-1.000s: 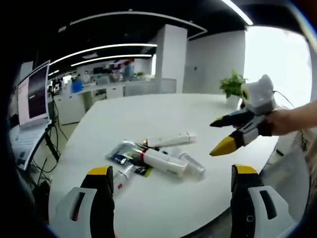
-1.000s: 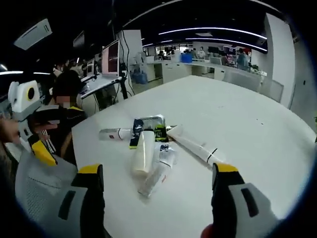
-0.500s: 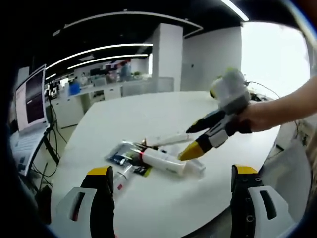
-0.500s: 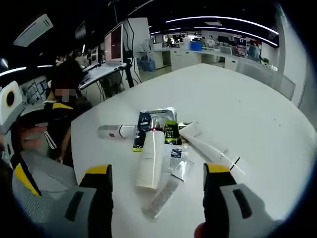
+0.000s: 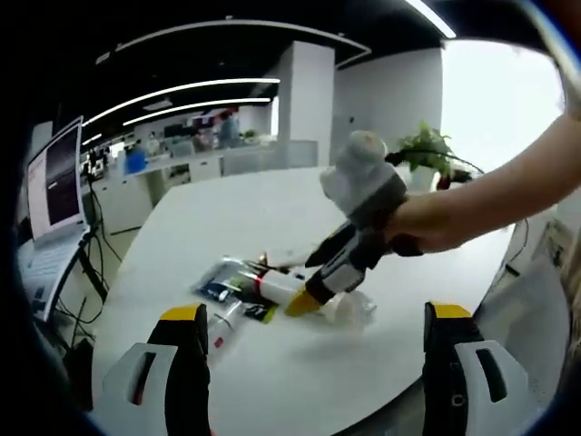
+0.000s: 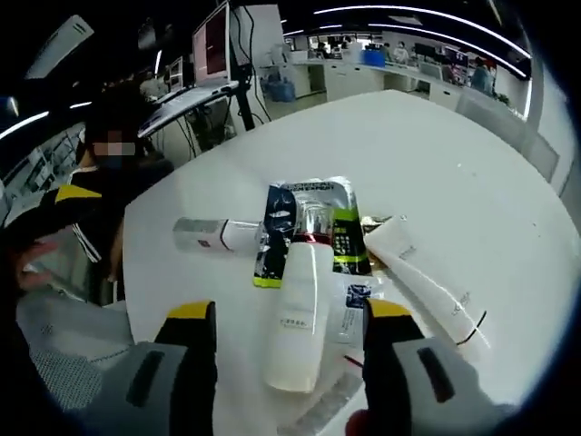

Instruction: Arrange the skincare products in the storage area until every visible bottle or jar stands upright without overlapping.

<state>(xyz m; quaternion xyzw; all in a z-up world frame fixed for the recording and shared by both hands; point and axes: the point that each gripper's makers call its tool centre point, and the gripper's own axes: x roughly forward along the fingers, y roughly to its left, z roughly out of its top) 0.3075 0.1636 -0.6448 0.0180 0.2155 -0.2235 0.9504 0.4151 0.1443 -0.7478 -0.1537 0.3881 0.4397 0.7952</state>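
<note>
Your right gripper (image 6: pixel 289 331) hangs low over the heap of skincare products on the white table (image 6: pixel 436 173), its yellow-tipped jaws spread wide and holding nothing. Between those jaws lies a white bottle (image 6: pixel 301 312) on its side, its red-ringed neck pointing away from you. It rests on top of a silvery pouch (image 6: pixel 313 218) with a dark blue strip on one side and a green-and-black strip on the other. A small clear tube (image 6: pixel 211 235) with a red mark lies flat to the left of the pouch, touching its edge. A long white tube (image 6: pixel 425 282) lies slanted to the right of the bottle, near your right jaw, and a clear tube (image 6: pixel 320 411) lies flat just below the bottle's base. None of these products stands upright; several overlap.

In the left gripper view your left gripper (image 5: pixel 311 363) is held back from the heap, jaws wide apart and empty. There your right gripper (image 5: pixel 313 292) comes in from the right in your hand (image 5: pixel 425 224), its yellow tips just at the white bottle (image 5: pixel 277 287). The pouch (image 5: pixel 221 281) lies to the left of it, and the small clear tube (image 5: pixel 223 323) lies nearer to your left jaw. A potted plant (image 5: pixel 427 154) stands at the far edge of the table (image 5: pixel 236 213), and a monitor (image 5: pixel 56 180) stands off to the left.
</note>
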